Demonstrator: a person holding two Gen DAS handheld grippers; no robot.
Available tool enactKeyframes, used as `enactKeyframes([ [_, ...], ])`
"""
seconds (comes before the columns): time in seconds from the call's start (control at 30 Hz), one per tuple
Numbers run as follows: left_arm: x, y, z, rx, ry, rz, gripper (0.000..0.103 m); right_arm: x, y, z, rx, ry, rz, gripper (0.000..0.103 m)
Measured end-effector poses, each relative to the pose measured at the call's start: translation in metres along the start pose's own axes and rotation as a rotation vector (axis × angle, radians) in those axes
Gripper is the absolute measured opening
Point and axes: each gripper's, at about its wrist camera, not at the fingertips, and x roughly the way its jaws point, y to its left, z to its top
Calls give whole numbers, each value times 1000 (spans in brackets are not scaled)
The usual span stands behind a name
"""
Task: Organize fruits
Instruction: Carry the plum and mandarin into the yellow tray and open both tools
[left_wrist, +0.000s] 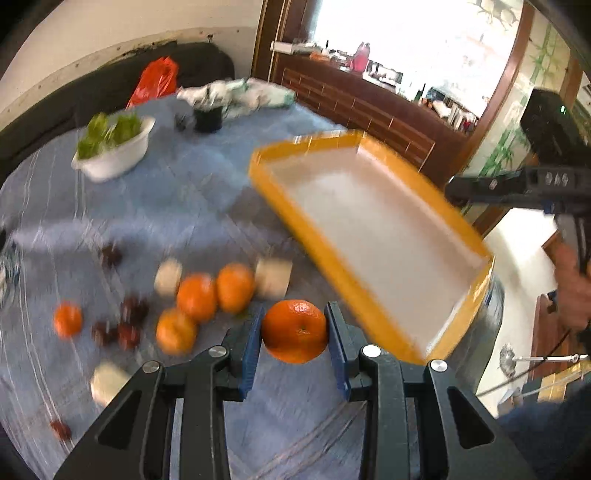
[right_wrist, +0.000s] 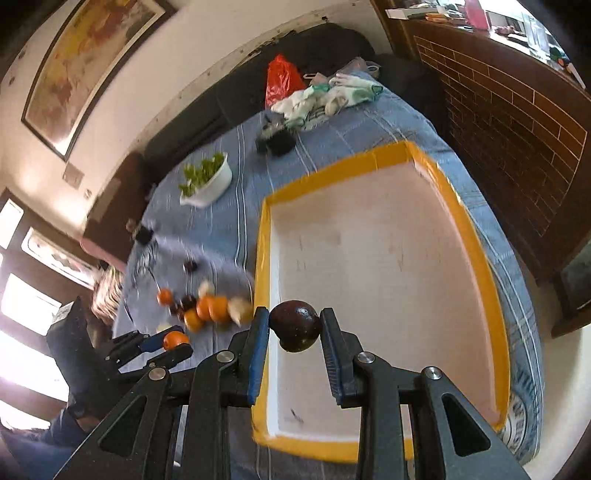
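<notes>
Clamped between the left gripper's (left_wrist: 294, 332) pads, an orange (left_wrist: 295, 330) is held across its firm middle, while a dark smooth fruit (right_wrist: 295, 325) is pinched likewise by the right gripper (right_wrist: 294, 326) above the tray (right_wrist: 480, 258)

Both wrist cameras are looking steeply down along their claws, close above the desk (left_wrist: 177, 192), sharing the tray (right_wrist: 480, 258).

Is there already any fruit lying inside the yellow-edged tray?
No: the tray shows only its bare white floor, with no fruit in it.
</notes>
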Motion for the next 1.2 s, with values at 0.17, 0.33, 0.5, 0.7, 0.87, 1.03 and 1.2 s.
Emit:
enactKeyframes([
  [0.17, 24, -16, 61, -27, -17, -46, 32, 22, -14, 36, 83, 0, 0, 31],
  [0.33, 80, -28, 102, -65, 29, -54, 32, 55, -43, 73, 153, 26, -16, 32],
  [0.5, 135, -34, 123, -71, 79, -4, 32, 89, -62, 92, 161, 63, -60, 32],
  [0.7, 168, -26, 125, -88, 115, 43, 32, 117, -70, 109, 133, 92, -80, 32],
  [0.87, 177, -29, 122, -75, 126, 62, 32, 132, -71, 115, 103, 117, -109, 32],
  [1.03, 183, -28, 124, -68, 119, 80, 32, 145, -69, 118, 87, 139, -120, 32],
  [1.2, 184, -28, 124, -61, 117, 94, 33, 150, -65, 120, 63, 141, -148, 61],
])
